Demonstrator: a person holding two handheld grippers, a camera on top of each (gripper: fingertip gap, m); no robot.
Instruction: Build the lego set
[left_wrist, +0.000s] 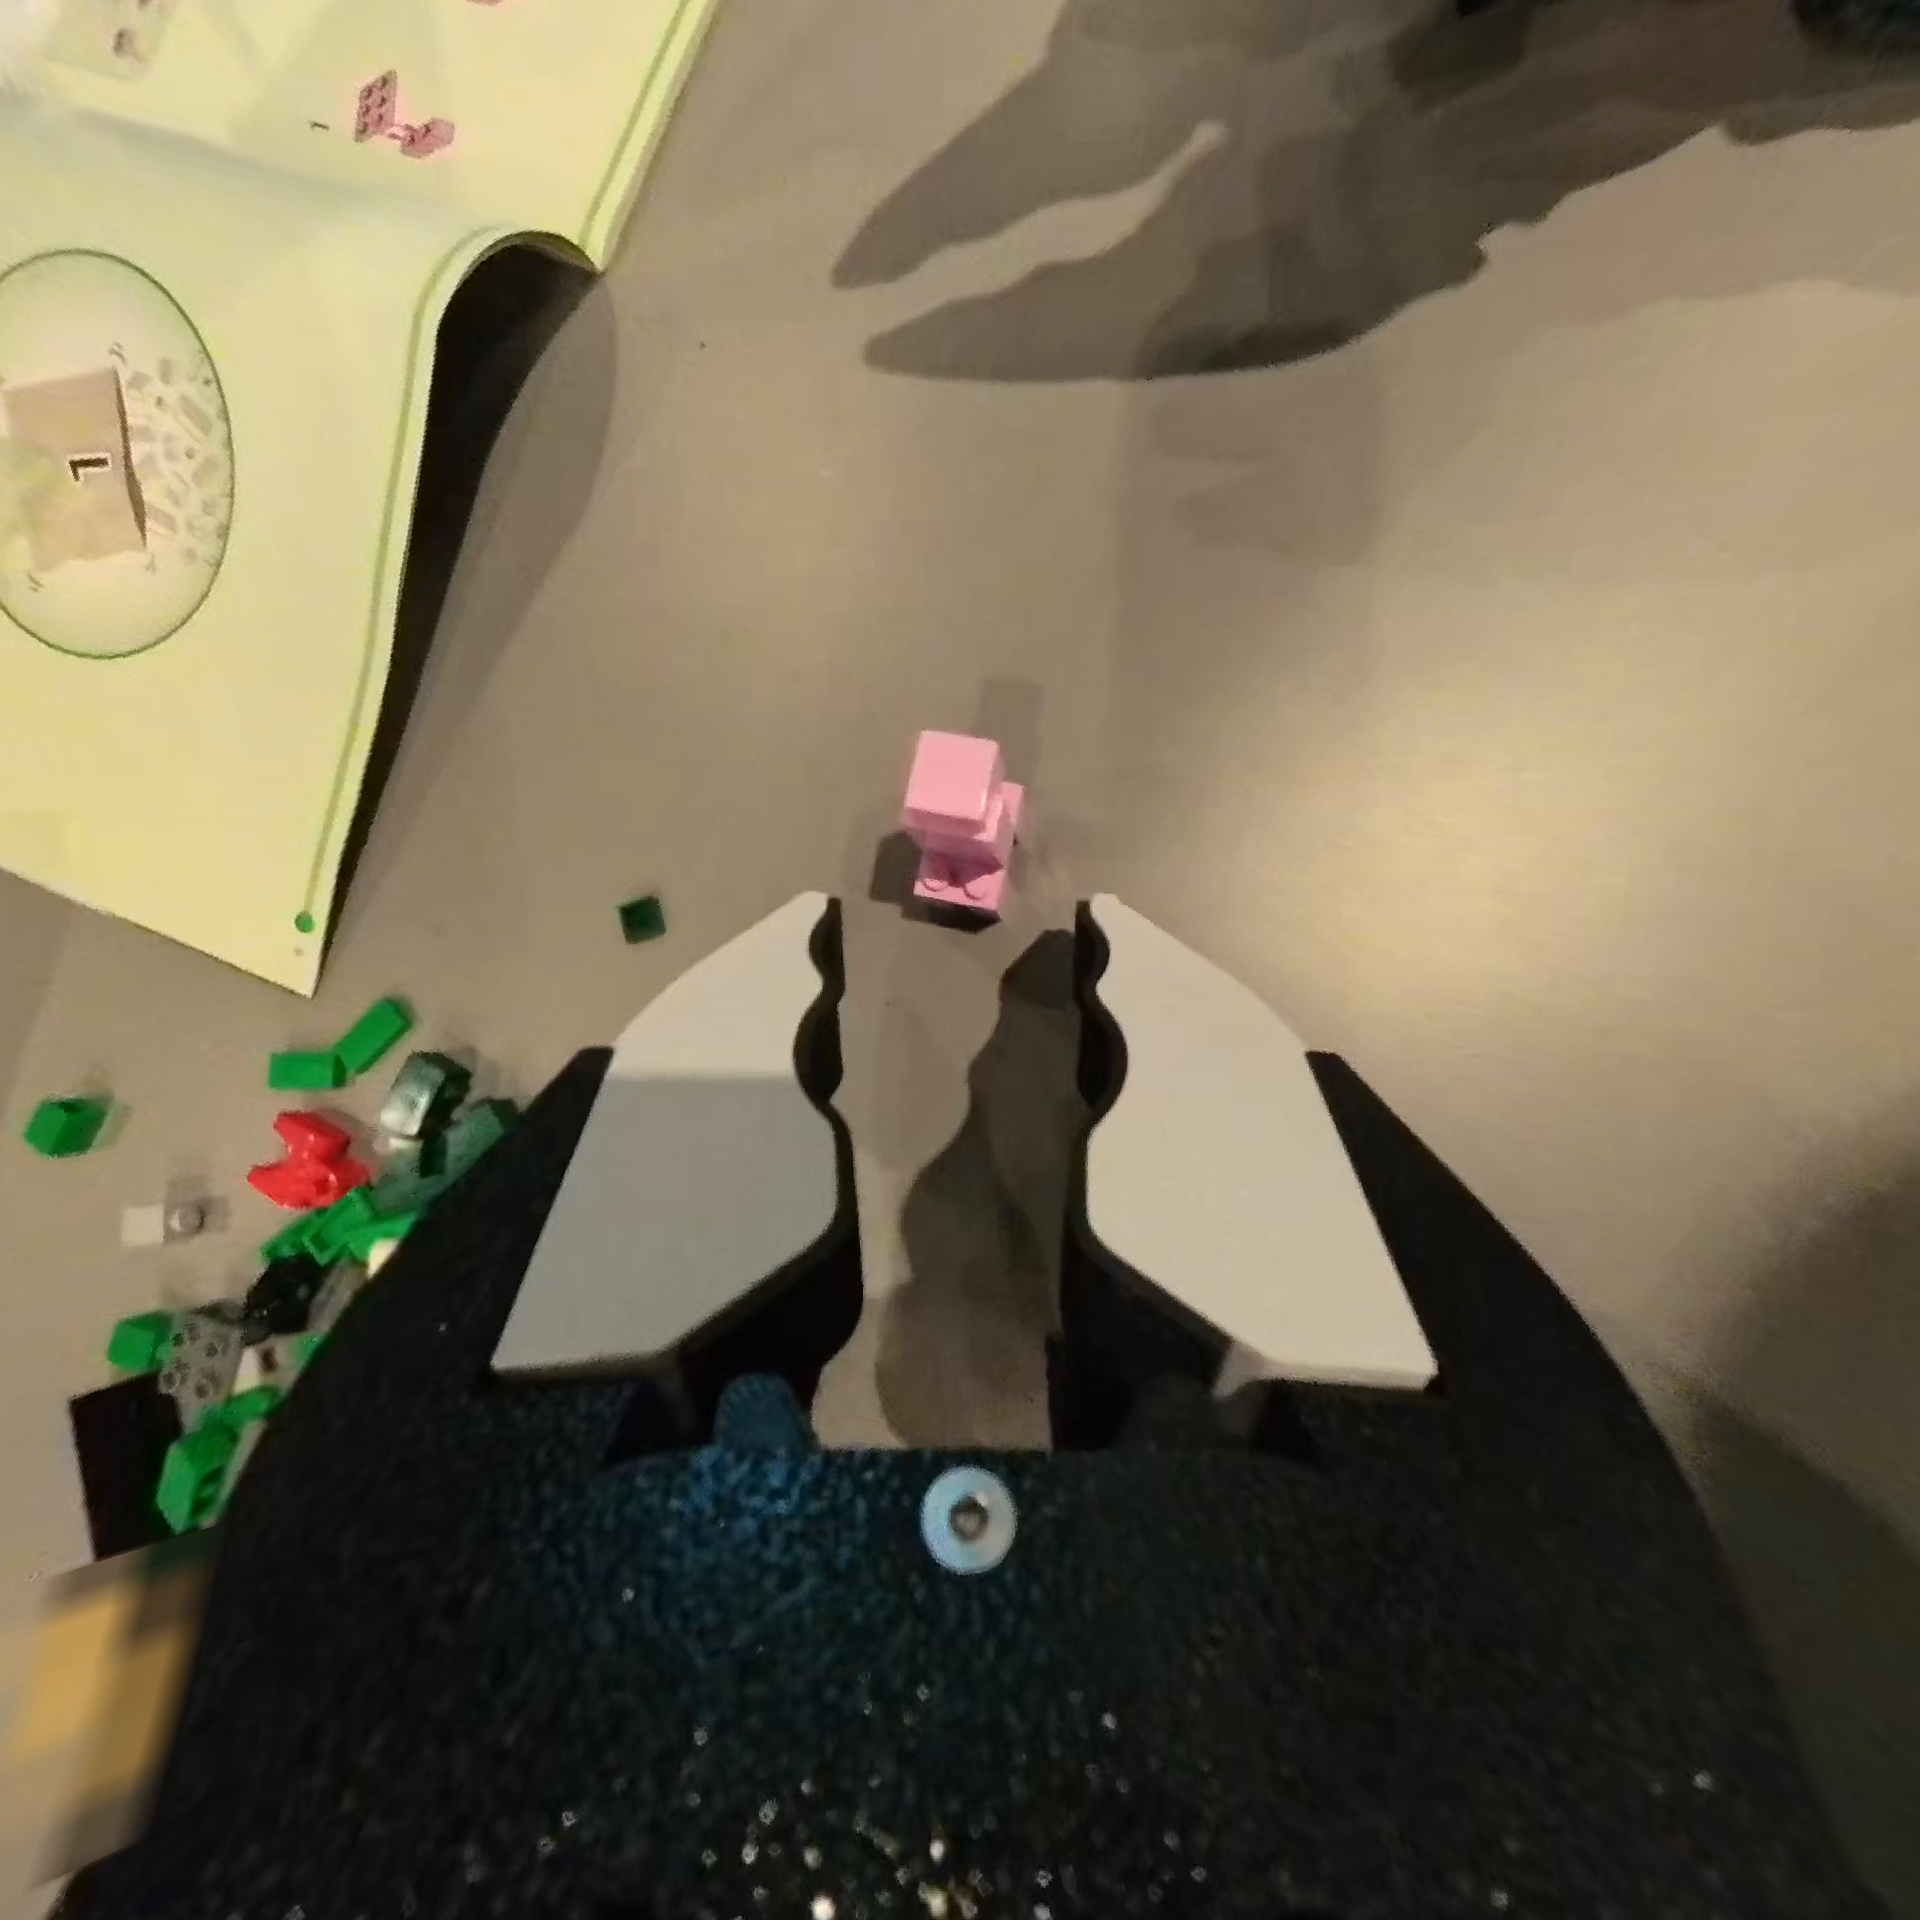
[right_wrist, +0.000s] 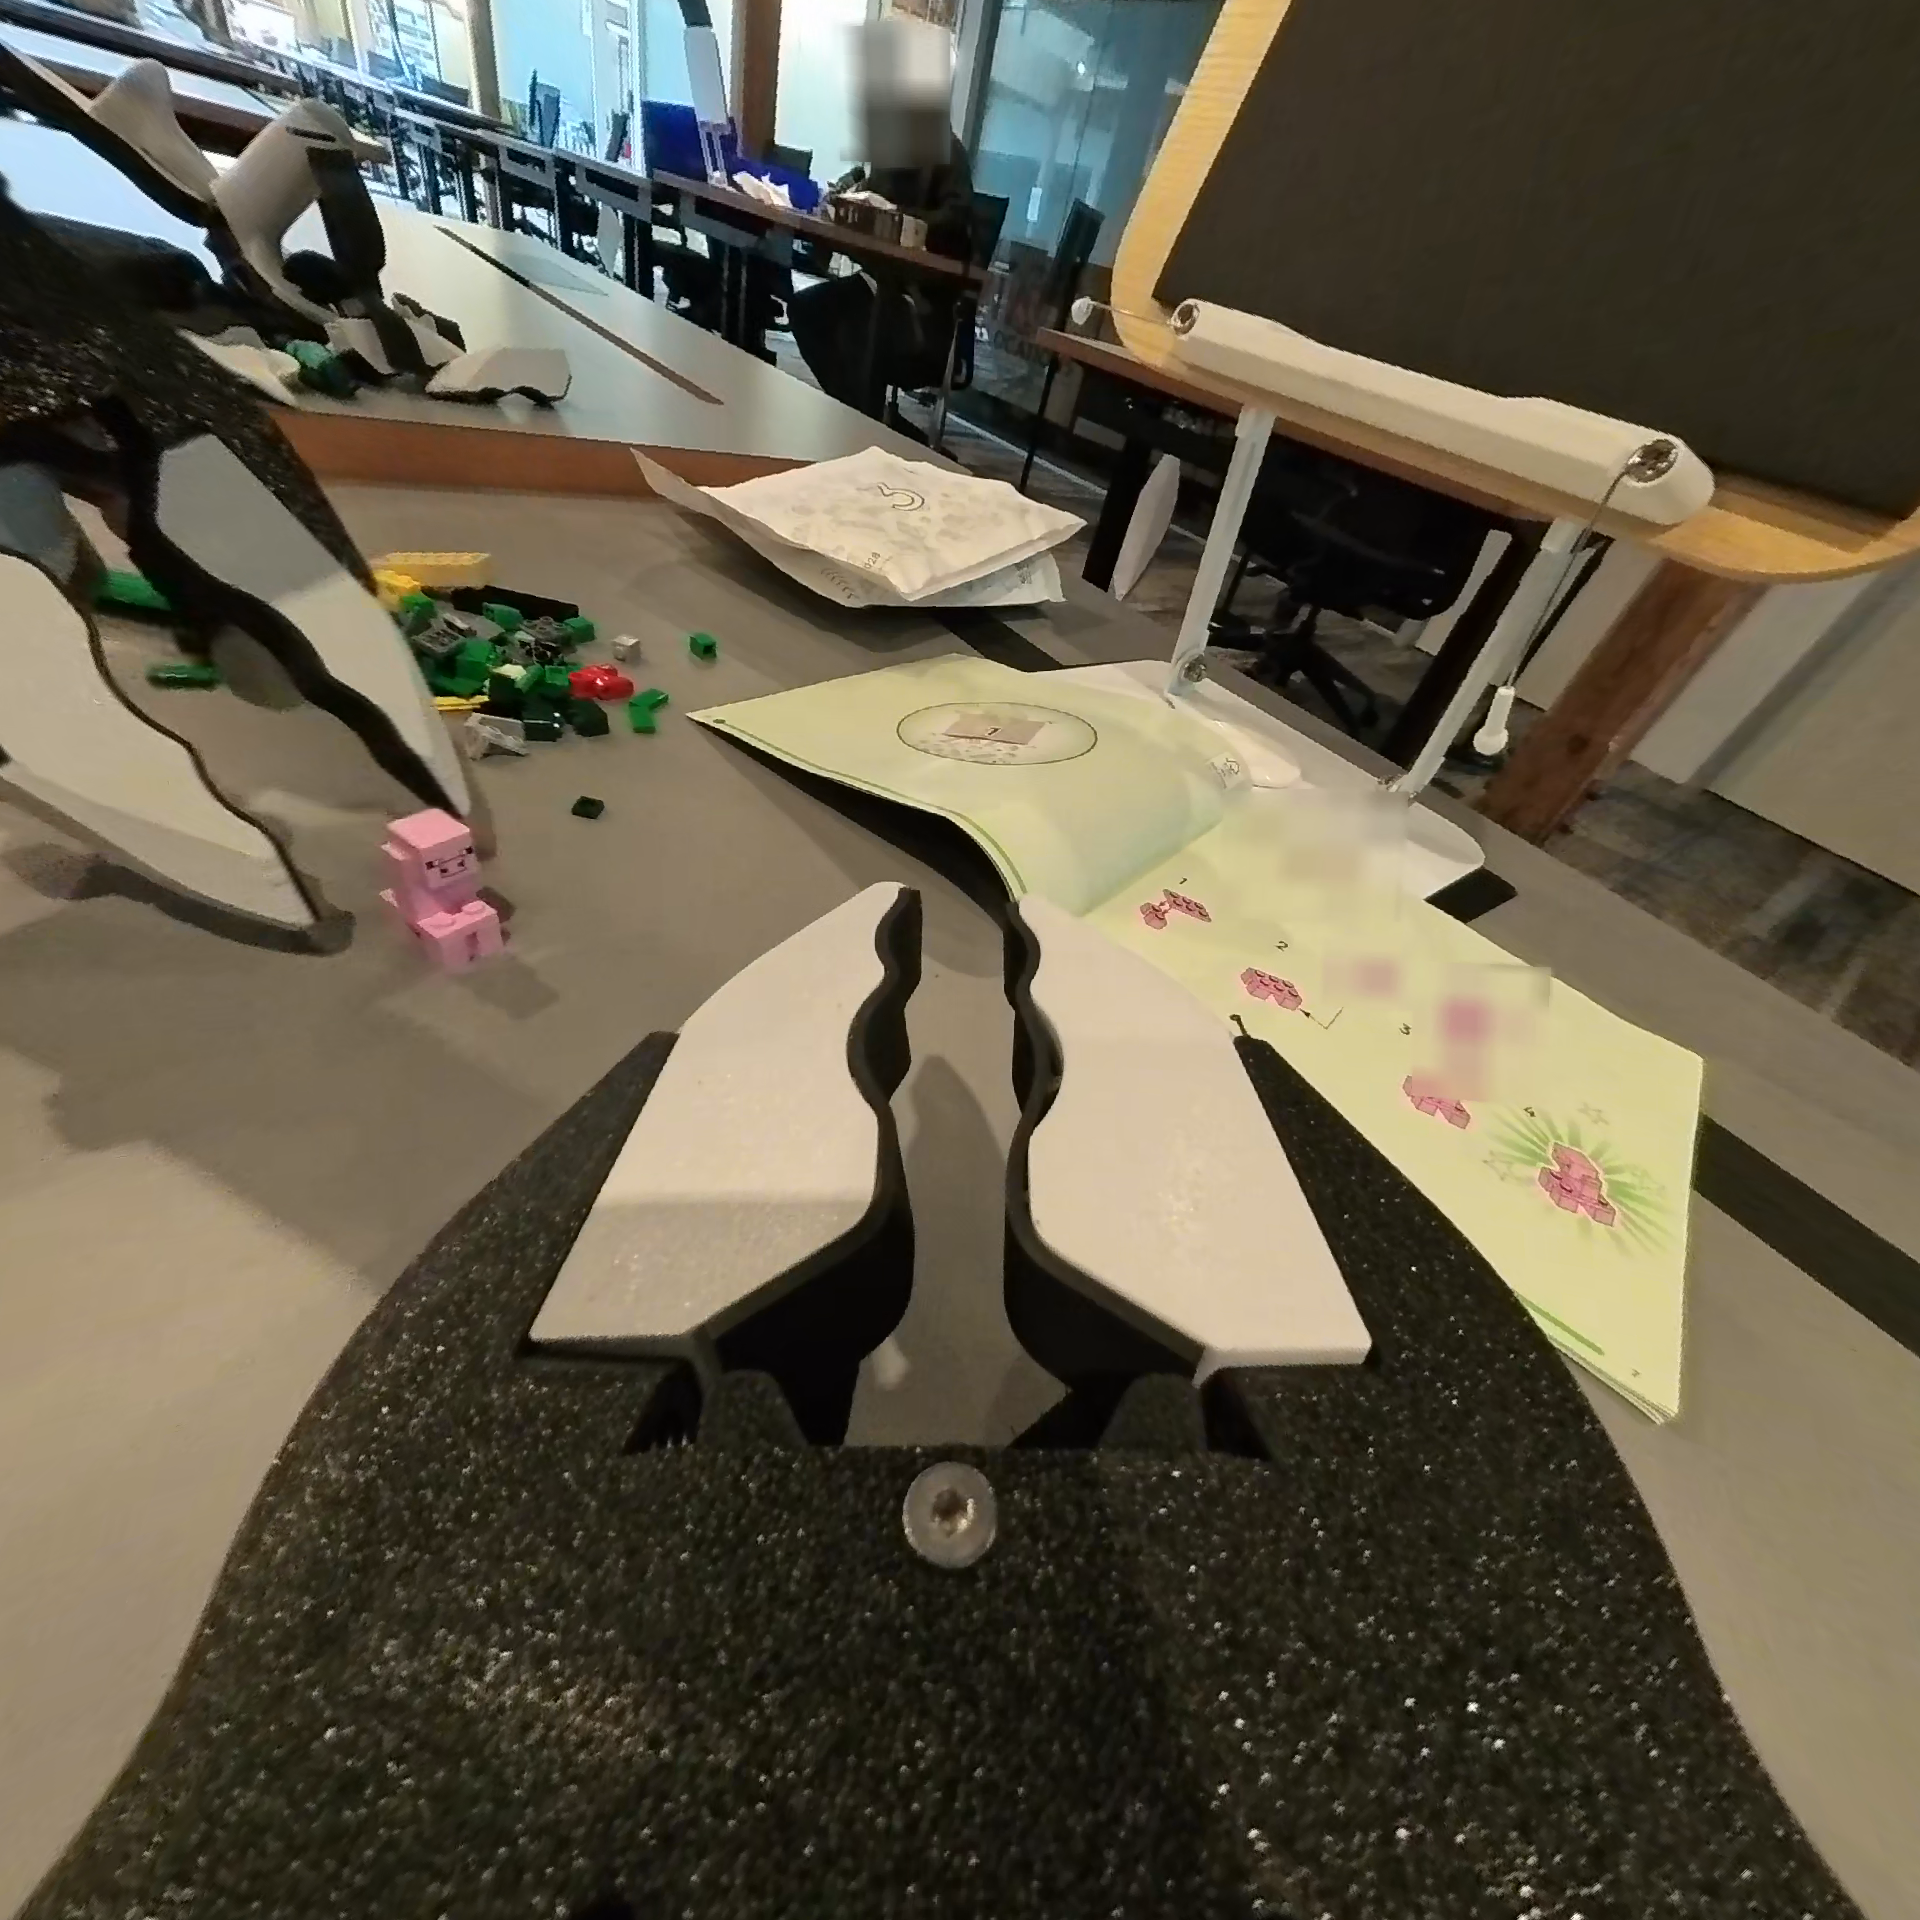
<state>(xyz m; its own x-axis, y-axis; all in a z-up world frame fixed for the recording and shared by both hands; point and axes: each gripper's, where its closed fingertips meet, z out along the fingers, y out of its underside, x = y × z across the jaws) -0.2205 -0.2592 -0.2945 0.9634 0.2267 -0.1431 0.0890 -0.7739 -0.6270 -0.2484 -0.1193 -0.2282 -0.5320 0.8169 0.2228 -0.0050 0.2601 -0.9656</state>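
- Pink is standing out on the grey table (left_wrist: 1351, 623): the small pink lego pig (left_wrist: 954, 831) is sitting upright just beyond the tips of my left gripper (left_wrist: 954, 920), apart from both fingers.
- I am holding my left gripper with a clear gap between its fingers, gripping nothing; in the right wrist view the left gripper (right_wrist: 405, 862) is hanging over the pig (right_wrist: 442, 885), one tip just behind its head.
- My right gripper (right_wrist: 961, 904) is sitting near the pig, on its right as that camera sees it; its fingers are slightly parted and are holding nothing.
- Bare table is lying between the pig and my right gripper, and more beyond the pig in the left wrist view.
- The pile of loose bricks (right_wrist: 520, 675), mostly green with one red piece (right_wrist: 601, 681), is lying behind the pig; a single dark green brick (right_wrist: 587, 806) is lying between pile and pig.
- The open pale green instruction booklet (right_wrist: 1351, 1039) is lying to the pig's right, one page arching up.
- A white paper bag (right_wrist: 883, 530) is lying beyond the booklet; both are bearing print.
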